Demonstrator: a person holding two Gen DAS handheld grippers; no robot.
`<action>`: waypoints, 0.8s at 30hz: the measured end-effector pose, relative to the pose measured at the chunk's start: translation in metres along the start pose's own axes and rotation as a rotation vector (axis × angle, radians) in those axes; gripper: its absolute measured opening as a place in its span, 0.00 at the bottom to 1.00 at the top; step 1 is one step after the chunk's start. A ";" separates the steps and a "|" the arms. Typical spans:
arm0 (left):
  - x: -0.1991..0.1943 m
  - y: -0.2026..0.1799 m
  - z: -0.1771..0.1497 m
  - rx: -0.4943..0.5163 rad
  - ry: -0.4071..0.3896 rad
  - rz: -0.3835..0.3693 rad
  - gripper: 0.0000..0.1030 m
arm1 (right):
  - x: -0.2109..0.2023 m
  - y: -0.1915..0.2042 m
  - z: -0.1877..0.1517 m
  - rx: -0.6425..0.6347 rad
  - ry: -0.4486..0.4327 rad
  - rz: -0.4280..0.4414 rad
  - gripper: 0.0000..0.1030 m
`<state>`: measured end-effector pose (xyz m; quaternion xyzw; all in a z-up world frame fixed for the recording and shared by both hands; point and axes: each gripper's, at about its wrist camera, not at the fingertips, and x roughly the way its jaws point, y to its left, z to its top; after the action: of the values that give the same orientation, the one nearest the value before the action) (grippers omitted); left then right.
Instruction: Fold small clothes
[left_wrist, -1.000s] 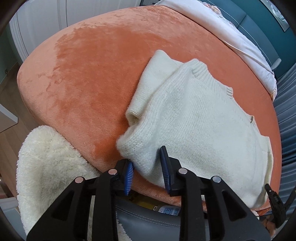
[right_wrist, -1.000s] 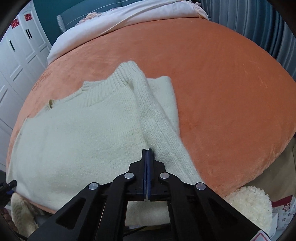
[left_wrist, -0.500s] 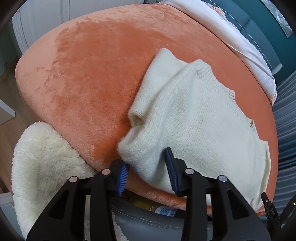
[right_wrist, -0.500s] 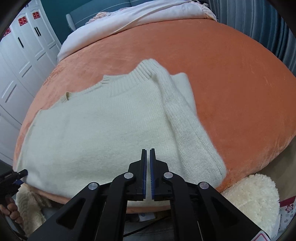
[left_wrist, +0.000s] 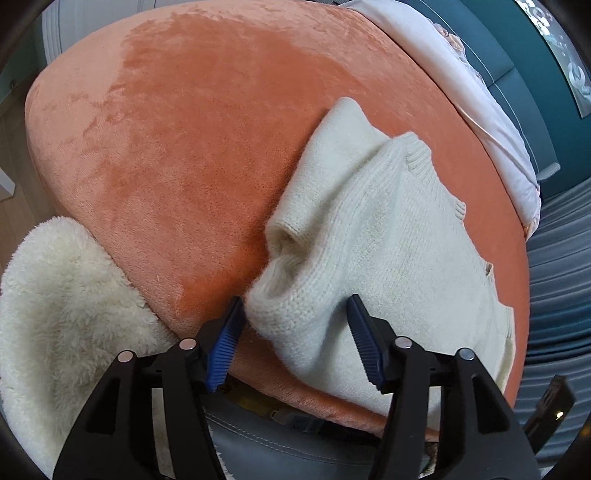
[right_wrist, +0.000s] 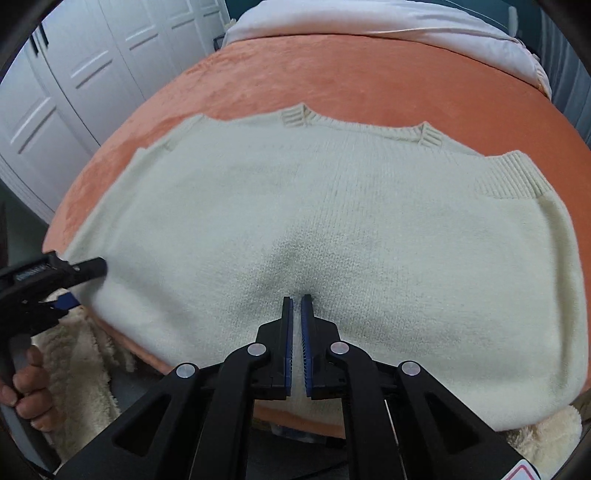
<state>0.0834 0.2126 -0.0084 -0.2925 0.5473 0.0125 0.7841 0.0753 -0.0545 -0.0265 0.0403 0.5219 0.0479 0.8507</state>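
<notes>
Left wrist view: the left tongs (left_wrist: 295, 339), jaws spread wide and grasping nothing, bracket the near corner of a cream knit sweater (left_wrist: 388, 236) lying on an orange plush bed cover (left_wrist: 177, 140). The corner is bunched into a soft roll with an open sleeve cuff (left_wrist: 284, 232) just behind it. A fluffy white throw (left_wrist: 62, 295) hangs beside the bed edge. The knit looks thick, limp and light; it will likely sag and stretch when lifted, so a bite on the doubled hem corner should hold better than a single layer

Right wrist view: the right tongs (right_wrist: 297, 325) are nearly closed, with a narrow gap between the blue pads (right_wrist: 288, 343); a dimple in the sweater (right_wrist: 332, 221) lies at their tips, but whether they pinch the fabric cannot be told. The garment lies spread across the bed, its ribbed collar (right_wrist: 358, 127) at the far side and a ribbed cuff (right_wrist: 509, 177) at right. The left tongs (right_wrist: 92, 267) touch its left edge. The fuzzy surface should grip the ridged pads without slipping
</notes>
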 end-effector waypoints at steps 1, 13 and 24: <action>0.001 0.000 0.001 -0.011 0.000 -0.013 0.59 | 0.003 0.004 -0.001 -0.018 -0.008 -0.017 0.04; 0.008 -0.021 0.014 -0.021 0.041 -0.083 0.29 | 0.004 0.013 0.001 -0.051 0.006 -0.074 0.04; -0.017 -0.046 0.012 0.053 -0.027 -0.058 0.15 | -0.006 0.003 -0.006 0.008 -0.041 -0.001 0.06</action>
<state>0.1024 0.1859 0.0298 -0.2870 0.5282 -0.0207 0.7989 0.0673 -0.0523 -0.0234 0.0444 0.5046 0.0445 0.8611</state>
